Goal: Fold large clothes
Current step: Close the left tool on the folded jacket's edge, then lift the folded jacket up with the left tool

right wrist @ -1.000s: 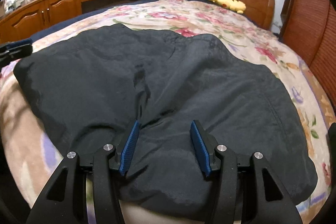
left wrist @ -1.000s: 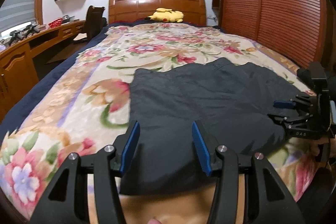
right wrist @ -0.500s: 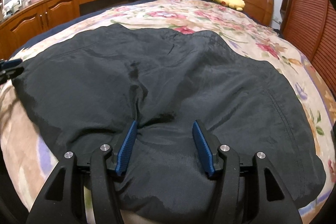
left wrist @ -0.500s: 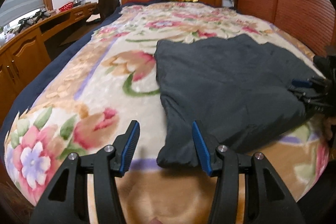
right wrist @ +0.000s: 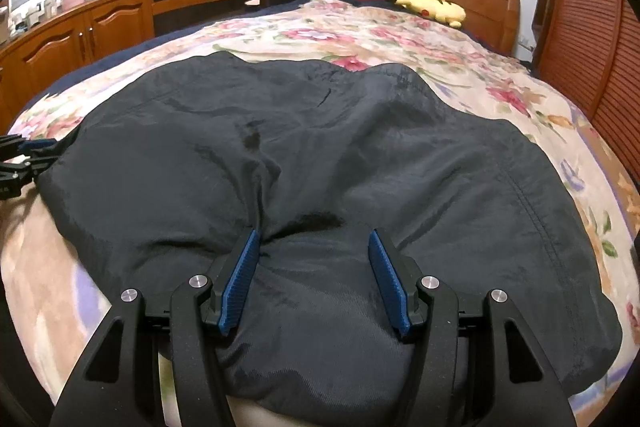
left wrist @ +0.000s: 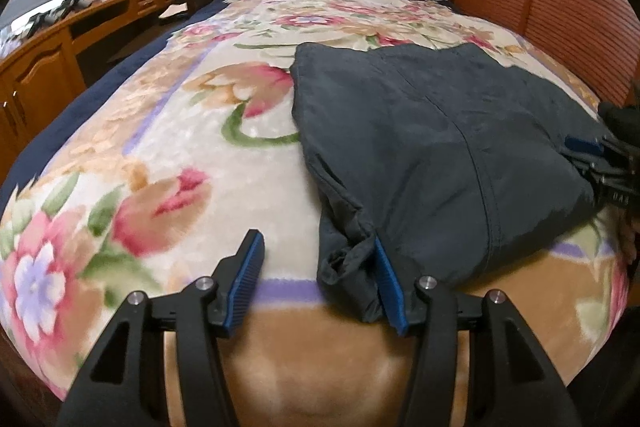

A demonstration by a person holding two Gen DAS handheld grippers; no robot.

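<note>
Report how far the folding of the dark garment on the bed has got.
Done: the dark garment lies spread on the floral blanket, roughly flattened; any earlier fold is unclear. In hand: the left gripper straddles its near corner, the right gripper its near edge, both open. Left: gripping and folding.

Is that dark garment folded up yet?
Folded over, not bundled: the dark garment lies flat on the flowered blanket, layered edges showing at its near corner.
</note>
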